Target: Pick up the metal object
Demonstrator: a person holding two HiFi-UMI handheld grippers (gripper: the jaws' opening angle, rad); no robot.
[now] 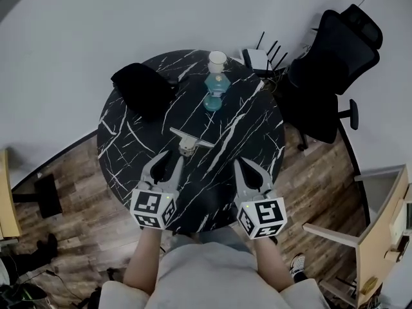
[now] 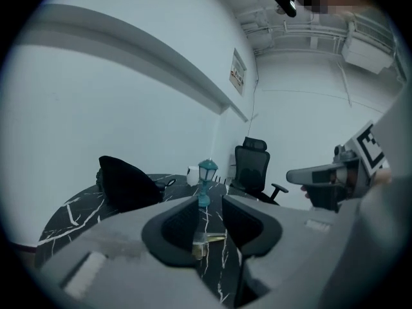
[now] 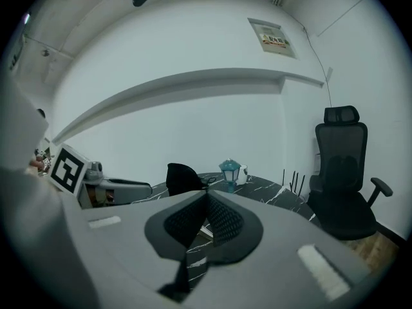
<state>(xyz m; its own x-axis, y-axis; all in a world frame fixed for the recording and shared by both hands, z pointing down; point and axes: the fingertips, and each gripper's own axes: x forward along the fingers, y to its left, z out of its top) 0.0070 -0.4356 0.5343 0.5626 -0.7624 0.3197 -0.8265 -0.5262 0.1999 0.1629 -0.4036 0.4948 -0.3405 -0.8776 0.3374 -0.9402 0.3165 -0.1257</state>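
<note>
Item: metal object (image 1: 187, 143), a pale T-shaped piece with a long bar and a short stub. It lies flat near the middle of the surface (image 1: 122, 153) and bears no legible marking.

Left claw (image 1: 172, 157): at 6 o'clock of the object, just short of it. Its jaws stand partly apart and hold nothing. In the left gripper view the object (image 2: 207, 242) shows in the gap, lying on the surface ahead.

Right claw (image 1: 241, 165): at 4 o'clock of the object, well clear of it. Its jaw tips meet, with nothing between them.

Writing: each claw carries a cube of black-and-white square markers. A wall notice (image 3: 273, 38) shows print too small to read.

Surface: round, black marble pattern with white veins.
- Teal lantern (image 1: 215, 92), upright, at 12 o'clock.
- White cup (image 1: 217, 61), just beyond the lantern.
- Black bag (image 1: 143, 89), at 10 o'clock.
- White router (image 1: 261, 58) with dark antennas, at the rim at 1 o'clock; whether it rests on the surface cannot be told.

Room: black office chair (image 1: 328, 69) at 2 o'clock, off the surface. Pale walls, wood-plank floor (image 1: 77, 192).
</note>
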